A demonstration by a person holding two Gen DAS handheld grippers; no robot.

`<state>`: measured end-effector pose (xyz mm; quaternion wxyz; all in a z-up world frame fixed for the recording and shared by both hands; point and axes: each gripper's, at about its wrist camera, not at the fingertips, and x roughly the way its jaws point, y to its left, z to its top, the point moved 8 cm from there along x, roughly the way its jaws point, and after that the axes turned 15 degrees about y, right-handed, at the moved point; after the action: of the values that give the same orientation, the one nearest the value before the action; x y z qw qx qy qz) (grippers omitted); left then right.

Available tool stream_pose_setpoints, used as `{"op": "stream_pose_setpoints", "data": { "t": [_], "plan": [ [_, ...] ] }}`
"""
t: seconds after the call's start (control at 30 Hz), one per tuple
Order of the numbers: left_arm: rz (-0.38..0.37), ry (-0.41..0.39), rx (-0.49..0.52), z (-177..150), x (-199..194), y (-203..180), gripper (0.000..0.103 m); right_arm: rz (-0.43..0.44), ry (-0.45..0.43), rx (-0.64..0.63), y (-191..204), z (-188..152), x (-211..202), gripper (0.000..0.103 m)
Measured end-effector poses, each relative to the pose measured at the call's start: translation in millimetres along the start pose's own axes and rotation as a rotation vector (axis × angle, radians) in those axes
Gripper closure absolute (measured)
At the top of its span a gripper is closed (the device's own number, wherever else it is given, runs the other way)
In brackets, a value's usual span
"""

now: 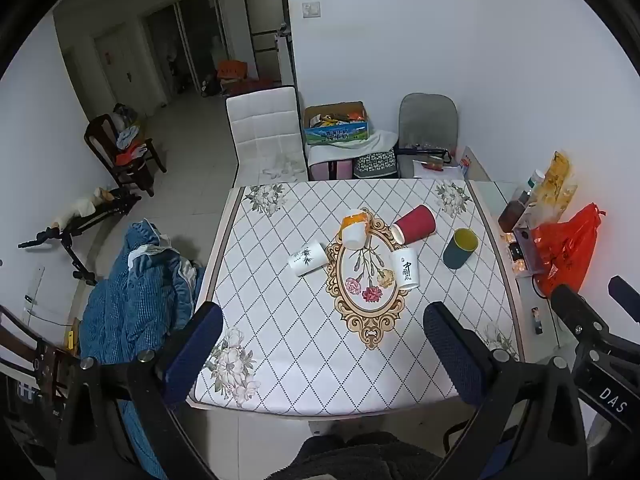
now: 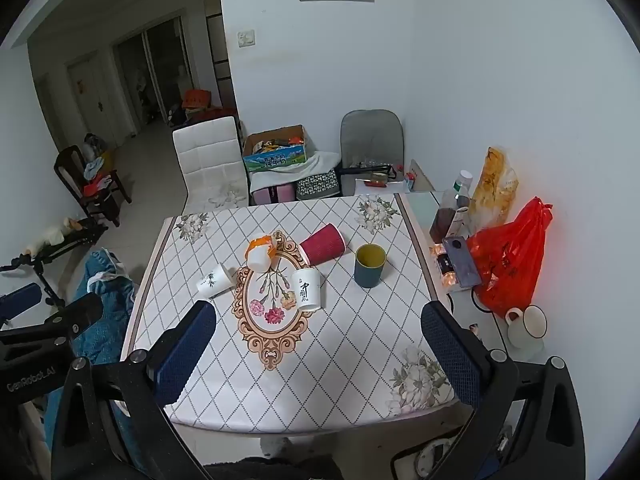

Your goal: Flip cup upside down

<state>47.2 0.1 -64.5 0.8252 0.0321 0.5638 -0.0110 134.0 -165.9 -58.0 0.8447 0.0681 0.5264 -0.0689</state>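
Several cups sit mid-table on a patterned cloth [image 1: 280, 320]. A dark green cup with a yellow inside [image 1: 460, 248] [image 2: 369, 265] stands upright, mouth up. A red paper cup [image 1: 414, 224] [image 2: 322, 244] lies on its side. A white cup with black writing [image 1: 405, 269] [image 2: 306, 289] stands mouth down. A white cup with a bamboo print [image 1: 307, 257] [image 2: 214, 281] lies on its side. An orange and white cup [image 1: 355, 227] [image 2: 261, 254] is tipped over. My left gripper [image 1: 322, 350] and right gripper [image 2: 318, 354] are open, empty, above the table's near edge.
At the table's right edge are a red plastic bag [image 2: 508, 256], bottles [image 2: 452, 212], a phone [image 2: 464, 260] and a white mug [image 2: 526, 326]. Chairs [image 1: 264, 132] and a cardboard box [image 1: 336, 124] stand behind the table. A blue blanket [image 1: 132, 280] lies to the left.
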Motion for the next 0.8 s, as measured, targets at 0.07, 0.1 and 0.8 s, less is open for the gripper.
{"op": "stream_pose_setpoints", "data": {
  "t": [0.07,0.1,0.8],
  "plan": [
    [0.004,0.003,0.000,0.0,0.1,0.2,0.000,0.004,0.006,0.001,0.0,-0.2,0.3,0.000],
    [0.004,0.004,0.000,0.1,0.2,0.1,0.000,0.003,0.006,0.001,0.0,-0.2,0.3,0.000],
    [0.009,-0.022,0.008,7.5,-8.3,-2.4,0.000,0.006,0.003,0.005,0.7,-3.4,2.8,0.000]
  ]
}}
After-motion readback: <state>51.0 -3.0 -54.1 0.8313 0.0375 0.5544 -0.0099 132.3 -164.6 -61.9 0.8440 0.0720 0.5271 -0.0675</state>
